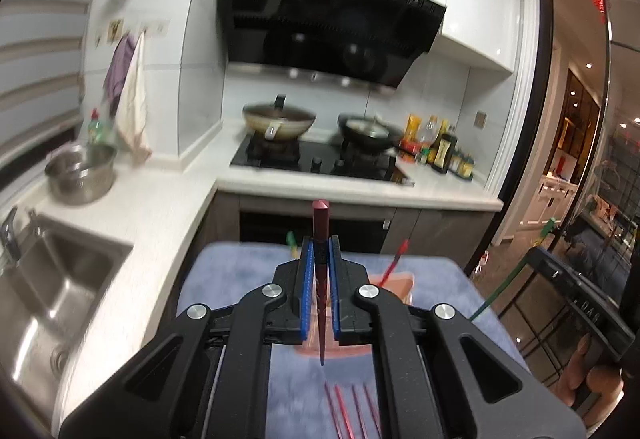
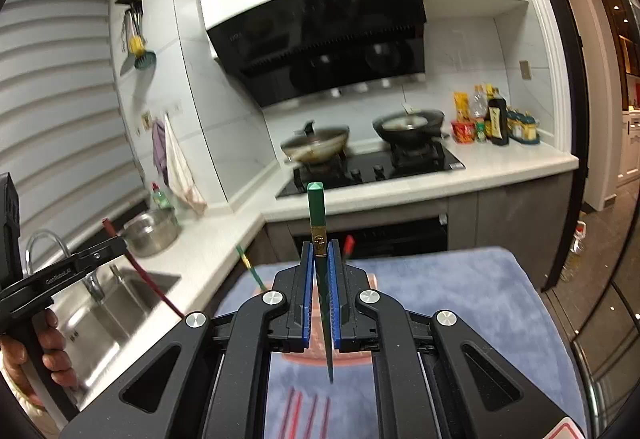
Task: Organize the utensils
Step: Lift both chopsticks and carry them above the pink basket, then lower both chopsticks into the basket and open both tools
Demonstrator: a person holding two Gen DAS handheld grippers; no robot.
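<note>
Landmark: blue plush mat (image 2: 460,299), soft nap, rounded corners, laid over a surface in front of the stove counter.

Materials: white speckled stone-look countertop (image 1: 160,211); brushed steel sink (image 1: 60,279) left of the mat; steel pot (image 1: 80,173) beyond the sink; glossy black range hood (image 1: 328,27) and black glass hob (image 1: 320,159) with two woks, far side of the mat. White gloss cabinets above.

Task items: the left gripper (image 1: 321,259) was clamped on a dark red chopstick (image 1: 321,239), square-section butt up, tapering to a fine point hanging down over the mat. The right gripper (image 2: 321,263) was clamped on a green chopstick (image 2: 318,215), same taper, with a gold band just above the blue ribbed pads. Both jaw pairs were nearly fully closed, pads pressing on the sticks. A salmon-coloured holder (image 1: 394,285) sat on the mat under the grippers, with a red-and-green stick (image 1: 394,263) leaning out of it; its exact shape was hidden by the gripper bodies. Several more red chopsticks (image 1: 352,411) lay flat on the near part of the mat, roughly parallel.

Pose: both grippers were above the mat, angled slightly down toward the stove, side by side. A hand (image 2: 36,355) gripped the left tool's handle over the sink side; another hand (image 1: 592,371) gripped the right tool's handle off the mat's right edge.
</note>
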